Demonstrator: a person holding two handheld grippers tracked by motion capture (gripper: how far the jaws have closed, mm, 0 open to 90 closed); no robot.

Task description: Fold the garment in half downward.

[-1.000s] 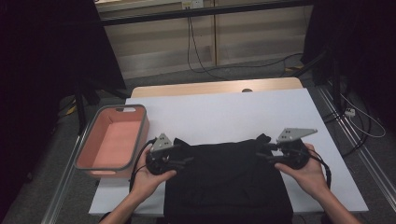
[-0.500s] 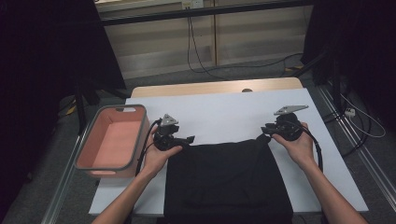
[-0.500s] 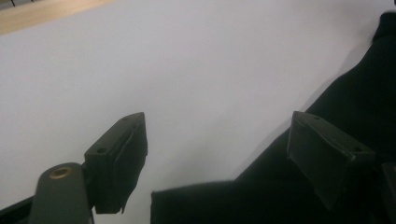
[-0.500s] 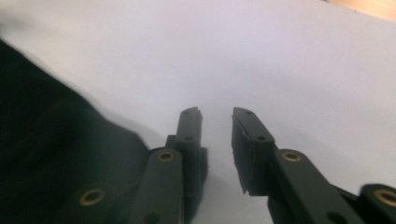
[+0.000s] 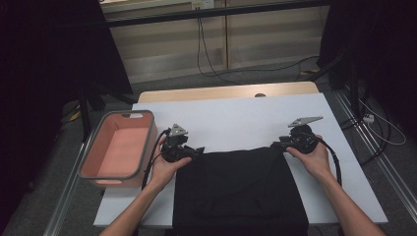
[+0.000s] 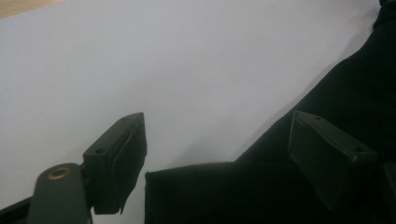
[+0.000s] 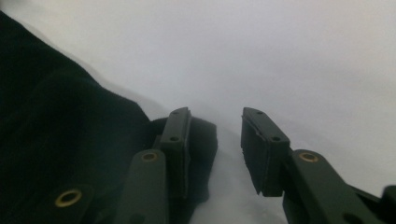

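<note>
A black cloth (image 5: 236, 191) lies flat on the white table (image 5: 236, 118), hanging over the near edge. My left gripper (image 5: 199, 150) rests at its far left corner. In the left gripper view the jaws (image 6: 219, 149) stand wide apart and have just been opening; the cloth corner (image 6: 224, 191) lies loose between them. My right gripper (image 5: 275, 145) is at the far right corner. Its jaws (image 7: 219, 140) have just been opening too, leaving a gap. The cloth (image 7: 56, 116) sits under and beside one finger (image 7: 180, 140), not pinched.
A pink basket with a grey rim (image 5: 144, 147) stands at the table's left edge, close to my left hand. White table stretches beyond the cloth to a wooden strip (image 5: 221, 92) at the far edge. Cables lie on the floor behind.
Both hands moved away from the person with the cloth's far edge and came down. The bunched, lifted cloth now lies flat, and both pairs of jaws have let its corners go.
</note>
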